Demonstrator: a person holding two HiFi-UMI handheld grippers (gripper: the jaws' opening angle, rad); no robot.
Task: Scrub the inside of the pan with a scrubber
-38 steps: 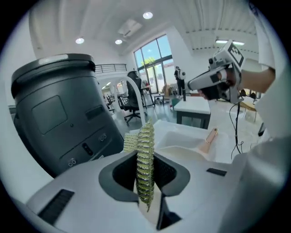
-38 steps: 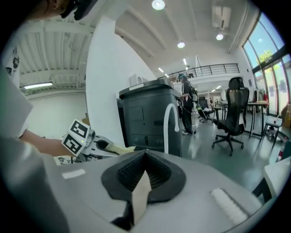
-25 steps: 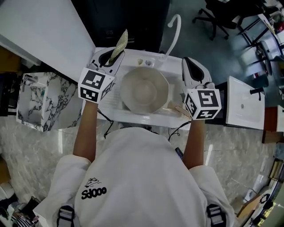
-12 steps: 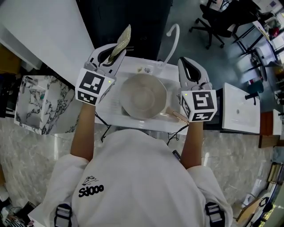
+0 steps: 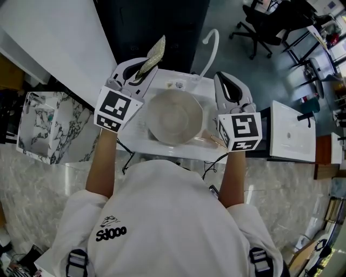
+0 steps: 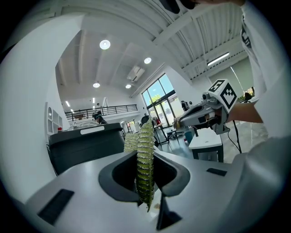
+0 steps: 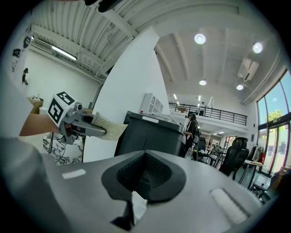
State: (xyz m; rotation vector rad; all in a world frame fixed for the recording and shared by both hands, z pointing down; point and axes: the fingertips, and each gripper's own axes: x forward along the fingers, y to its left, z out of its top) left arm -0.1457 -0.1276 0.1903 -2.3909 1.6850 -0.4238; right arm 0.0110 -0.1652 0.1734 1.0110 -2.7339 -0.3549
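Observation:
A round pale pan (image 5: 174,116) sits in the white sink (image 5: 162,145), its light handle (image 5: 214,142) pointing toward my right side. My left gripper (image 5: 139,73) is held at the pan's left, raised and pointing up, shut on a flat yellow-green scrubber (image 5: 153,53). In the left gripper view the scrubber (image 6: 145,164) stands edge-on in the left gripper (image 6: 146,182). My right gripper (image 5: 224,80) hovers right of the pan, also pointing up. In the right gripper view the right gripper (image 7: 144,175) is shut with nothing in it, and the scrubber (image 7: 109,127) shows at left.
A curved white faucet (image 5: 213,40) rises behind the sink. A white slab (image 5: 54,38) lies at far left, a marble-patterned box (image 5: 48,124) left of the sink. A white side table (image 5: 294,127) stands at right, office chairs (image 5: 265,16) beyond.
Both grippers stay raised beside the pan. The left gripper has tilted the scrubber's tip slightly rightward, and the right gripper has drifted a little toward the pan.

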